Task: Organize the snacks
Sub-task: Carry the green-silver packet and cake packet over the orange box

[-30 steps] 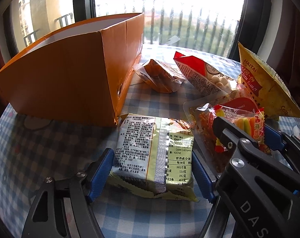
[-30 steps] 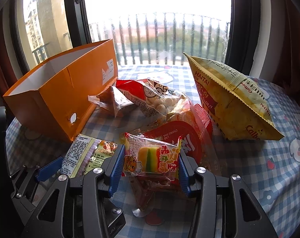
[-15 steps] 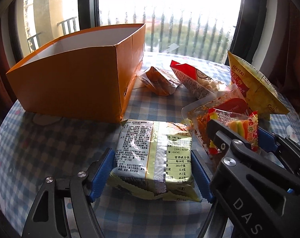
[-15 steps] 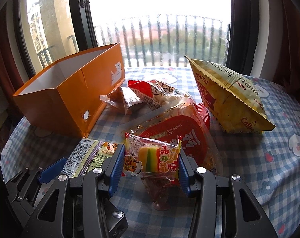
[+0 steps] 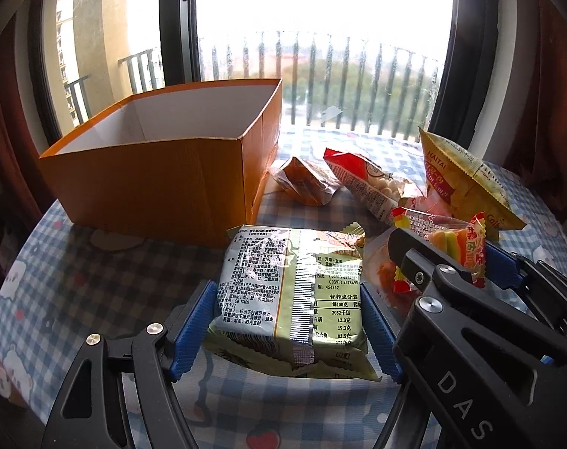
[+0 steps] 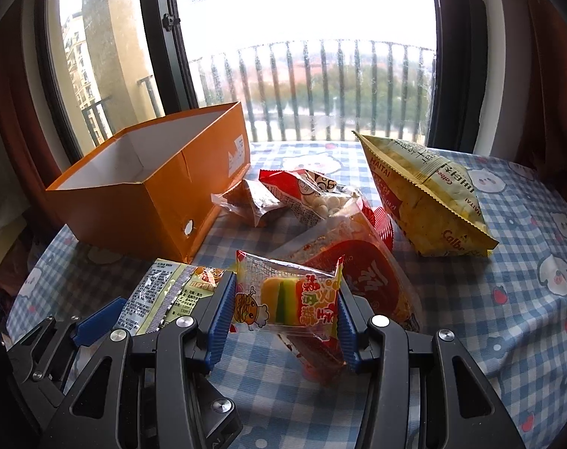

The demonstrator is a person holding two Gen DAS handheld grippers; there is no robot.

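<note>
While gripped, noodle packet (image 5: 290, 299) lengthwise forward

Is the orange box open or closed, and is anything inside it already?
Open: the orange box has no lid on it. Its visible white inner walls are bare, but the floor is hidden, so I cannot tell whether it is empty.

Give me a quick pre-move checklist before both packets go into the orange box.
1. Left gripper clamped on green noodle packet: ok.
2. Right gripper clamped on gummy burger packet: ok.
3. Orange box open on top: ok.
4. Box floor free of items: cannot tell, the near wall hides it.
5. The two grippers apart from each other: cannot tell, they sit very close side by side.
</note>
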